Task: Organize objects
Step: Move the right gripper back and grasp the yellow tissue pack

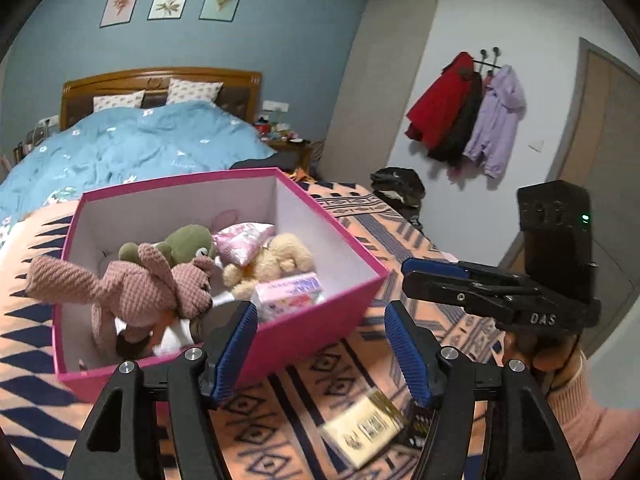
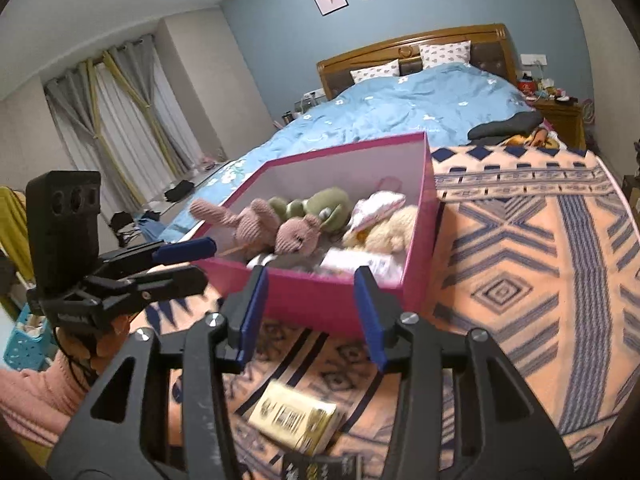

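An open-topped pink box (image 1: 320, 320) stands on the orange and blue patterned blanket (image 1: 304, 392). Inside lie a pink knitted rabbit (image 1: 132, 284), a green frog plush (image 1: 188, 240), a cream bear (image 1: 276, 260), a pink pouch (image 1: 244, 242) and a small pink-white carton (image 1: 290, 294). My left gripper (image 1: 320, 316) is open in front of the box's near wall, holding nothing. A small yellow packet (image 1: 364, 428) lies blurred on the blanket below the fingers. My right gripper (image 2: 311, 280) is also open and empty, facing the pink box (image 2: 320, 304), with the yellow packet (image 2: 296, 416) beneath it.
Behind the box is a bed with a blue duvet (image 1: 132, 144) and wooden headboard. Coats (image 1: 468, 116) hang on the right wall. A blue basket (image 2: 24, 344) sits low at the left. A pink sleeve (image 1: 588, 432) holds the right gripper (image 1: 406, 274); the left gripper (image 2: 208, 262) shows at the box's left.
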The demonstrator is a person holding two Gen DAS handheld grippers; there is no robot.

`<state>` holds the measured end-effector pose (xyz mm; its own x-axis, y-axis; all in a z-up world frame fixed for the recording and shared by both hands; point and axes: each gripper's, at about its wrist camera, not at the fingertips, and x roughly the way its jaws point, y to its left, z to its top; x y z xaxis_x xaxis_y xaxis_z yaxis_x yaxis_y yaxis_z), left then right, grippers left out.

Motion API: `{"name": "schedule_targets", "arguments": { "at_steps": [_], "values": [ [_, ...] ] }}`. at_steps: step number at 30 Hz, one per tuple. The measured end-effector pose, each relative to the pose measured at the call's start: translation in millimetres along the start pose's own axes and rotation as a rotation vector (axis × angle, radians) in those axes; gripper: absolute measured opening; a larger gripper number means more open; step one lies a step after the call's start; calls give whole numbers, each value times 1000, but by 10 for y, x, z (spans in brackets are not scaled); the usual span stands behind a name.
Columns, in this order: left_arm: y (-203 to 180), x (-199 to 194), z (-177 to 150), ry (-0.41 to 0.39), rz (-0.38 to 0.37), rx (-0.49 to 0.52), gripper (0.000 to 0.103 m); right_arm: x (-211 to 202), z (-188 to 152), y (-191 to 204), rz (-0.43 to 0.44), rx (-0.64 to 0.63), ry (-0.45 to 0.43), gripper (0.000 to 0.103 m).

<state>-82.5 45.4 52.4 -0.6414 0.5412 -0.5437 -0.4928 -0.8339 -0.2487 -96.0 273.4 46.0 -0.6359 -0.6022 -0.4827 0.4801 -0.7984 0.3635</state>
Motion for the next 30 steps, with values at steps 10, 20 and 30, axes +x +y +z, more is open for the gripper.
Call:
{"name": "schedule_targets", "arguments": {
  "at_steps": [10, 20, 30],
  "values": [
    [-63, 137, -588, 117, -28, -53, 68, -23, -550, 108, 4, 16, 104, 47],
    [-113, 372, -906, 220, -12, -101, 68, 111, -839, 5, 17, 87, 173, 47],
    [-177, 466, -958, 245, -14, -98, 68, 142, -856, -30, 30, 115, 186, 47]
  ]
}}
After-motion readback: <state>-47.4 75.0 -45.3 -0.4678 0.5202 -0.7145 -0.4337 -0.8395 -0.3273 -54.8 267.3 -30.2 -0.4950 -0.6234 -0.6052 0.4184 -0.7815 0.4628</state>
